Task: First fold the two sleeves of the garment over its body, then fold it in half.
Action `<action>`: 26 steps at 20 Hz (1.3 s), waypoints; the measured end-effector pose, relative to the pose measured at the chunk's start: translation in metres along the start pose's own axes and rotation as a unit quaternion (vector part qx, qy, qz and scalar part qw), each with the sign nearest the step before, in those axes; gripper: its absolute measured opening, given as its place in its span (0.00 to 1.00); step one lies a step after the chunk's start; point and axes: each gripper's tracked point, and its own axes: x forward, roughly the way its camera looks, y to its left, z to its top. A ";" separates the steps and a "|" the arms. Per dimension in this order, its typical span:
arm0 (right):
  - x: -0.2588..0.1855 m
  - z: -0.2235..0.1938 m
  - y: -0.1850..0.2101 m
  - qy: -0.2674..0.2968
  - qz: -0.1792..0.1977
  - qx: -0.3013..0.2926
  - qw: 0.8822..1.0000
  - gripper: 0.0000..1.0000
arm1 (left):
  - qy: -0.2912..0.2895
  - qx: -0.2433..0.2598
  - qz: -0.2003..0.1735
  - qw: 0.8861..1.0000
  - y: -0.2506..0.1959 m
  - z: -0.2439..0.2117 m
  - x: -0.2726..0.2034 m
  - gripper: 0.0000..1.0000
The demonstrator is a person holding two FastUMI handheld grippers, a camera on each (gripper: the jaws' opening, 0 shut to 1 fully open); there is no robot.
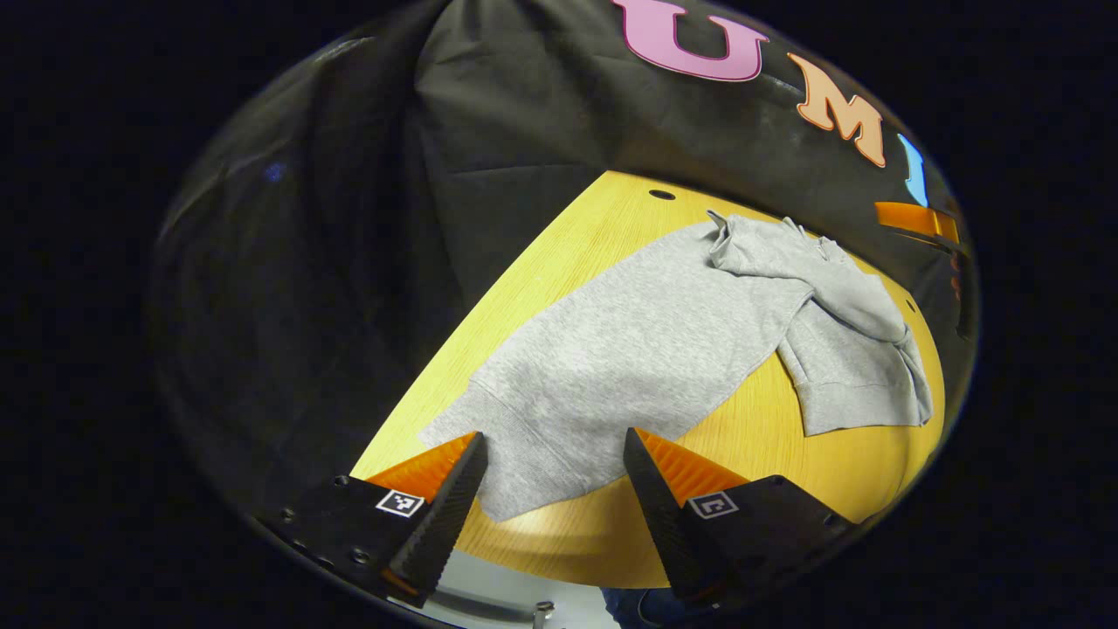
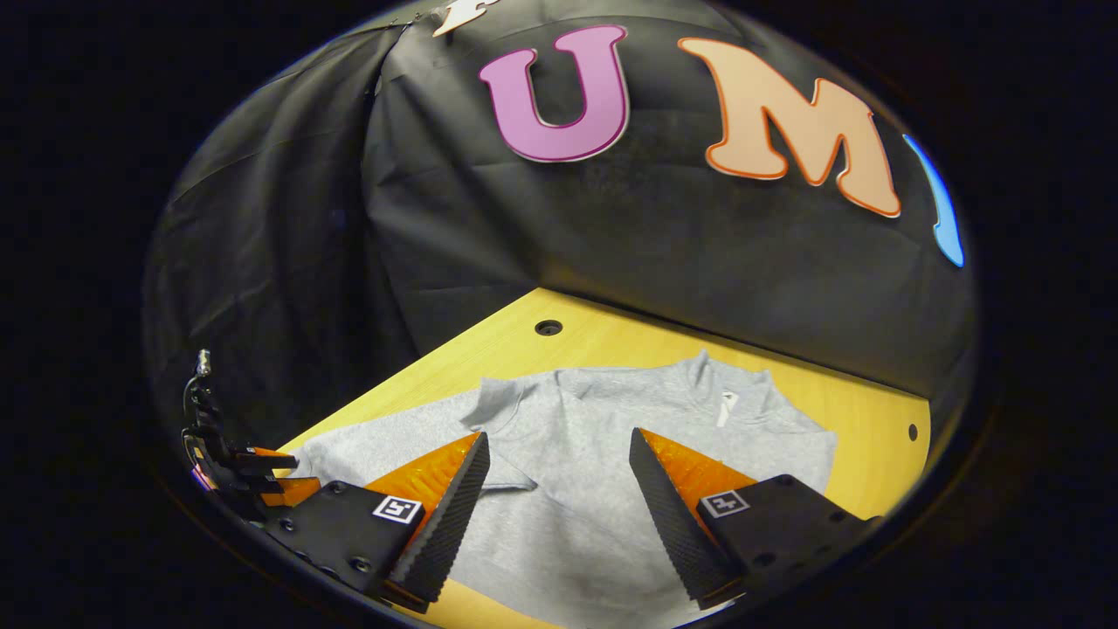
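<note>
A grey sweatshirt [image 1: 646,341] lies flat on the yellow wooden table [image 1: 786,454]. Its hem is nearest my left gripper [image 1: 555,434], which hovers open just above that hem edge with nothing between its fingers. One sleeve [image 1: 856,367] lies bent and rumpled beside the body at the far right. In the right gripper view the collar end of the sweatshirt [image 2: 611,437] with a white tag [image 2: 725,406] lies ahead. My right gripper [image 2: 559,433] stands open over the chest. A fold of cloth [image 2: 502,406] lies over the body on the left.
The black cloth wall closes off the table's far side and left side. Small round holes [image 2: 548,328] sit in the tabletop near its back edge. The left gripper [image 2: 240,472] shows at the far left of the right gripper view. Bare wood [image 2: 873,437] lies right of the collar.
</note>
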 end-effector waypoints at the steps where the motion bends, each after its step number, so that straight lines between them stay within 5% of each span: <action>1: -0.014 0.003 -0.011 -0.006 -0.011 0.004 1.000 0.98 | 0.004 -0.008 0.000 1.000 0.000 -0.002 0.001 0.93; 8: -0.120 -0.003 -0.096 -0.021 -0.111 0.042 0.993 0.99 | -0.020 0.019 0.015 0.999 0.006 -0.002 0.006 0.79; 10: -0.147 -0.008 -0.115 -0.023 -0.138 0.056 0.989 0.99 | -0.033 0.027 0.010 0.999 -0.003 0.001 0.011 0.67; 13: -0.179 -0.018 -0.138 -0.024 -0.171 0.078 0.982 0.98 | -0.037 0.039 0.011 0.999 -0.014 0.004 0.018 0.21; 15: -0.198 -0.025 -0.153 -0.025 -0.195 0.079 0.977 1.00 | -0.029 0.050 0.014 0.998 -0.015 0.004 0.016 0.11; 20: -0.238 -0.038 -0.173 -0.025 -0.231 0.091 0.968 0.99 | -0.006 0.043 0.007 0.999 -0.023 0.005 0.015 0.01; 26: -0.268 -0.049 -0.189 -0.032 -0.256 0.103 0.961 1.00 | -0.022 0.006 -0.056 0.998 -0.080 0.045 0.000 0.00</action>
